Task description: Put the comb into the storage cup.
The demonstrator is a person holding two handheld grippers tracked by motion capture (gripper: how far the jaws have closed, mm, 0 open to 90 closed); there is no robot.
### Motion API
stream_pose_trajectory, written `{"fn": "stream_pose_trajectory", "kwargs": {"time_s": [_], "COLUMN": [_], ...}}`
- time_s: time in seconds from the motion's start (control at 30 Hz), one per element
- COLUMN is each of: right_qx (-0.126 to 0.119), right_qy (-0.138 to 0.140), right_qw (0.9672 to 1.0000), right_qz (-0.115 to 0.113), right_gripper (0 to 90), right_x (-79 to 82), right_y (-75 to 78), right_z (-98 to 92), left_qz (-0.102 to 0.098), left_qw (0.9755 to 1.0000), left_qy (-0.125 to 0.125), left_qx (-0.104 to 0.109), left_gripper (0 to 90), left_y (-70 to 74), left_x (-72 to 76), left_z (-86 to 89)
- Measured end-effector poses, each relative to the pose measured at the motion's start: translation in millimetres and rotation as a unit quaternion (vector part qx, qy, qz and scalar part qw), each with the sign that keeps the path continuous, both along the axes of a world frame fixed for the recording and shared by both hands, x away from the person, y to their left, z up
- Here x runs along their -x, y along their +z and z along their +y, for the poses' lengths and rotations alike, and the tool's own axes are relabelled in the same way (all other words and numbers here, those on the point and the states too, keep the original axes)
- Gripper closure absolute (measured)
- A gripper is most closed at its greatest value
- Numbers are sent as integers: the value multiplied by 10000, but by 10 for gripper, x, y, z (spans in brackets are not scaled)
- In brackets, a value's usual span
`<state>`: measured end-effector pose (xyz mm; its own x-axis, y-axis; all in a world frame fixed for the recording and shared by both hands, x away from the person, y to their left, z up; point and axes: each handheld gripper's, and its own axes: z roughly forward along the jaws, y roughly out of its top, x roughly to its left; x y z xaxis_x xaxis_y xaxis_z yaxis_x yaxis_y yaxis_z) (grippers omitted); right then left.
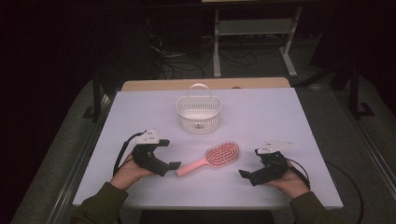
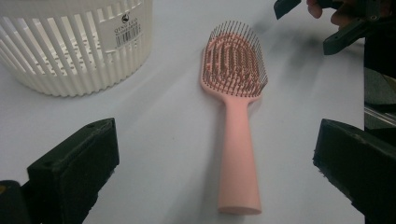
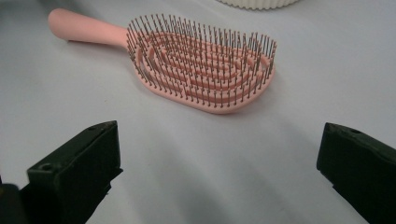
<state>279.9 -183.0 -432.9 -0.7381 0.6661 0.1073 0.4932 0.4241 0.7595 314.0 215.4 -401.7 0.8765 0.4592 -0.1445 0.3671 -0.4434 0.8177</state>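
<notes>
We're at pre-grasp: pink plastic vent hairbrush [image 1: 212, 158] lies bristles-up on the white worktop [image 1: 280, 116], between our left gripper [image 1: 173, 165] and right gripper [image 1: 243, 173]. Both sets of fingers gape wide, empty. Next: close left on the handle. White slatted plastic basket [image 1: 198, 114] has a label, unreadable.

You're in a lab or test room; a white desk [image 1: 261, 116] on grey carpet, loose cables [image 1: 187, 58] and a metal rack [image 1: 254, 28] at 12 o'clock.
</notes>
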Motion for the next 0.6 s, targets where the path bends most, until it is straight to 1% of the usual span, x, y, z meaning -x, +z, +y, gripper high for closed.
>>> {"fn": "stream_pose_trajectory", "kwargs": {"time_s": [0.27,0.37,0.6], "right_qx": [-6,-7,-24], "right_qy": [-2,2,-19], "right_qw": [10000,10000,10000], "right_qz": [1,-3,6], "right_gripper": [0,0,0], "right_x": [0,1,2], "right_y": [1,2,4], "right_z": [3,3,-1], "left_qz": [-13,-29,2], "left_qw": [10000,10000,9999], "left_qy": [-5,-39,-115], "left_qx": [29,13,-2], "left_gripper": [0,0,0], "left_y": [32,41,47], "left_x": [-9,-19,-47], "left_z": [-48,-85,-171]}}
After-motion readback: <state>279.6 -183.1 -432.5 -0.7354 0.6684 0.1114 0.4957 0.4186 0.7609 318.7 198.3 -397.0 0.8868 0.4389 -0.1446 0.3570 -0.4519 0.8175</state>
